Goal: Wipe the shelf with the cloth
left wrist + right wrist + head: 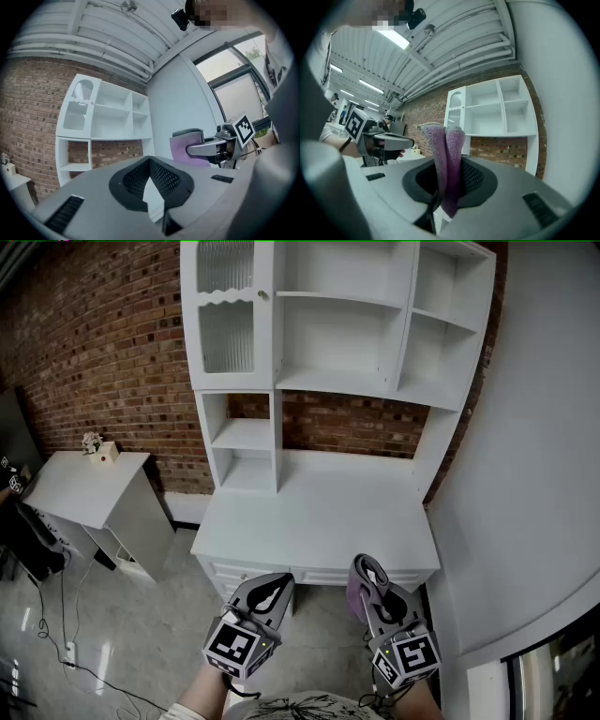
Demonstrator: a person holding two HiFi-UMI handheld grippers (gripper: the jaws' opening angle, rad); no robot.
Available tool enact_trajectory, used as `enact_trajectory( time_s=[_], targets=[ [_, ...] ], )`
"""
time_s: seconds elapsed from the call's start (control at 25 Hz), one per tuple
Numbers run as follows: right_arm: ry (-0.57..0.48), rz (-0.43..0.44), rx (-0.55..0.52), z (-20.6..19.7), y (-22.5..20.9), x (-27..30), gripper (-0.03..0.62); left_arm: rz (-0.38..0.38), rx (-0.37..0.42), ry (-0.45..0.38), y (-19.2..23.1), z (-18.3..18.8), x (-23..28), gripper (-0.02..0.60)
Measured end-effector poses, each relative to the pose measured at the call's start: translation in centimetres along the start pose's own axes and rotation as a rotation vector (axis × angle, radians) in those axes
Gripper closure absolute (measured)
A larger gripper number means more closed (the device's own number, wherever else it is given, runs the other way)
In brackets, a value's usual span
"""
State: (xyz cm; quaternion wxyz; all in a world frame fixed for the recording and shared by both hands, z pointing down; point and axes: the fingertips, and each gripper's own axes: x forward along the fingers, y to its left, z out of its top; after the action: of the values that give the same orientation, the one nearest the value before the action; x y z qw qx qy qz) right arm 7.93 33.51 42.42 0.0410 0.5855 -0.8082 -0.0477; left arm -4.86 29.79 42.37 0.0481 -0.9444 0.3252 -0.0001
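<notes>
The white shelf unit [337, 381] stands on a white desk [319, 512] against a brick wall. It also appears in the left gripper view [108, 122] and the right gripper view [497, 108]. My right gripper [368, 576] hovers in front of the desk's front edge, shut on a folded purple cloth [355, 600]. The cloth [446, 145] stands up between the right gripper's [447, 166] jaws. From the left gripper view the cloth [182, 146] shows apart from the shelf. My left gripper [274, 589] is level beside it, shut and empty [150, 164].
A glass-door cupboard [225, 324] fills the unit's upper left. A low white cabinet [94, 488] with a small flower pot [93, 442] stands to the left. Cables [56, 634] lie on the glossy floor. A white wall [534, 474] runs close along the right.
</notes>
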Motion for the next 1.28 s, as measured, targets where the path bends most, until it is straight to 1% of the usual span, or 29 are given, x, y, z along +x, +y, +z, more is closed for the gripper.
enact_trajectory(
  time_s=[0.16,0.44,0.6,0.68,0.84,0.92,1.08,1.2,1.28],
  targets=[
    [0.007,0.000,-0.004,0.0,-0.2,0.0,0.517,-0.006,0.000,-0.002,-0.2,0.1,0.3,0.569],
    [-0.012,0.010,0.010,-0.2,-0.5,-0.1,0.517,0.001,-0.007,0.001,-0.6,-0.2,0.8,0.569],
    [-0.020,-0.003,0.037,-0.4,-1.3,-0.3,0.516,0.003,-0.013,-0.002,-0.9,-0.6,1.3,0.569],
    [-0.019,-0.004,0.052,-0.8,-1.9,-0.4,0.516,0.006,-0.020,0.010,-1.1,-1.1,1.7,0.569],
    [-0.008,0.014,0.072,-2.2,-3.4,-0.5,0.516,0.032,-0.019,0.054,-1.7,-2.4,2.6,0.569],
    [0.002,0.026,0.081,-3.0,-4.1,-0.4,0.516,0.046,-0.028,0.051,-1.9,-3.0,3.3,0.569],
    [0.038,0.066,0.060,-4.2,-4.9,0.1,0.514,0.073,-0.042,0.052,-2.0,-3.7,4.6,0.569],
    [0.062,0.080,0.062,-5.4,-5.9,1.3,0.516,0.097,-0.053,0.048,-1.2,-4.4,5.9,0.569],
    [0.077,0.089,0.061,-6.0,-6.4,2.5,0.514,0.098,-0.057,0.053,-0.4,-4.8,6.7,0.569]
  ],
)
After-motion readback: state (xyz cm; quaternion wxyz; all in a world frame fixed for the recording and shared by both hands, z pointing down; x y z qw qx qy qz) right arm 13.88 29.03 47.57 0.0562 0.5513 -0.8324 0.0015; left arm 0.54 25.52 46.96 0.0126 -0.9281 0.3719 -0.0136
